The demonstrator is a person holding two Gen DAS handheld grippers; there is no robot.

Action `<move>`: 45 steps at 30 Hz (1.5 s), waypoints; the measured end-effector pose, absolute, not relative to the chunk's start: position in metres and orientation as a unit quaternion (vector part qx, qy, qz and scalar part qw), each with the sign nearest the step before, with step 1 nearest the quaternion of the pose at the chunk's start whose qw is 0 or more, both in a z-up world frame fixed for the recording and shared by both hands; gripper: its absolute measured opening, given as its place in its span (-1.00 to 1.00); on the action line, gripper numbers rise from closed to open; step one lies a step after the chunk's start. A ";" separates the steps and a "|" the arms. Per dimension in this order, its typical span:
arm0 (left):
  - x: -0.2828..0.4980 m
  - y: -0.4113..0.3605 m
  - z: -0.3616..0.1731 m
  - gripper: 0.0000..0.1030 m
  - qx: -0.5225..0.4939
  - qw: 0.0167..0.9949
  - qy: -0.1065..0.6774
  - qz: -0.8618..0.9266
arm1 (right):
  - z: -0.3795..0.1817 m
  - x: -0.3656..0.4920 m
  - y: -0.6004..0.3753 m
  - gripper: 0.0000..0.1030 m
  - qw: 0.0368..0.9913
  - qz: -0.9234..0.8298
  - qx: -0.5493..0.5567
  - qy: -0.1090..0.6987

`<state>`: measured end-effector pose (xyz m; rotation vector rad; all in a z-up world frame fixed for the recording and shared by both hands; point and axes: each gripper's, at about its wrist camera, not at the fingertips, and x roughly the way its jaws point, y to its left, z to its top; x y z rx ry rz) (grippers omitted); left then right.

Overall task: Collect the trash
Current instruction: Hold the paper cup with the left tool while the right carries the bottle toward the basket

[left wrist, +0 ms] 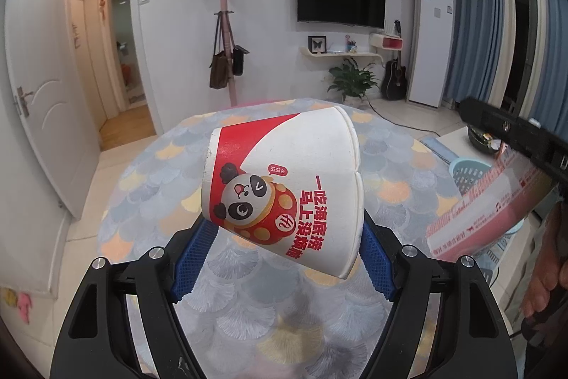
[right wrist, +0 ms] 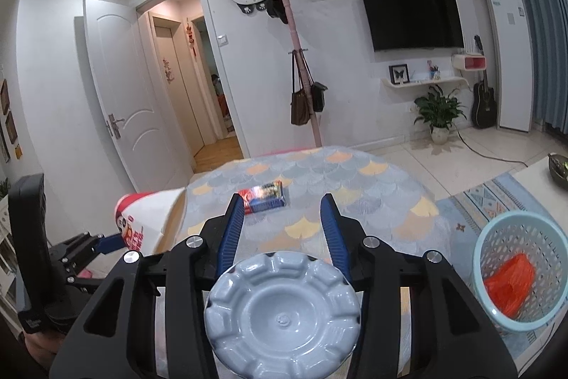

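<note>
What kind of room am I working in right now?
Most likely a home living room: a wall-mounted TV, a coat rack hung with bags, and an acoustic guitar leaning beside a potted plant. A table with a scallop-patterned cloth stands in front.

Bottle [right wrist: 282, 311]: only its base faces you; the body is hidden.
Snack packet [right wrist: 264, 196]: blurred, print unreadable.
Basket [left wrist: 468, 174]: partly hidden.

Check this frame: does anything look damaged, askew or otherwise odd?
Yes. The paper cup in the left gripper lies tipped sideways, its rim dented inward. The right gripper holds a bottle base toward the camera. A snack packet lies on the table.
</note>
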<state>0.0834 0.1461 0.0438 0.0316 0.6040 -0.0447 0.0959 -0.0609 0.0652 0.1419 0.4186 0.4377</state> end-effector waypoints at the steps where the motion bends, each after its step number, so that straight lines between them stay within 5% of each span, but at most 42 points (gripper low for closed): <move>1: 0.083 0.146 0.044 0.43 0.015 0.955 0.297 -0.022 | 0.068 0.096 -0.061 -0.20 0.953 0.216 0.069 0.203; 25: 0.102 0.101 0.057 0.43 0.030 0.954 0.290 -0.071 | 0.079 0.103 -0.112 -0.20 0.967 0.163 0.081 0.178; 45: 0.167 -0.091 0.070 0.43 0.087 0.933 0.275 -0.215 | 0.062 0.132 -0.297 -0.20 0.980 0.001 0.112 0.166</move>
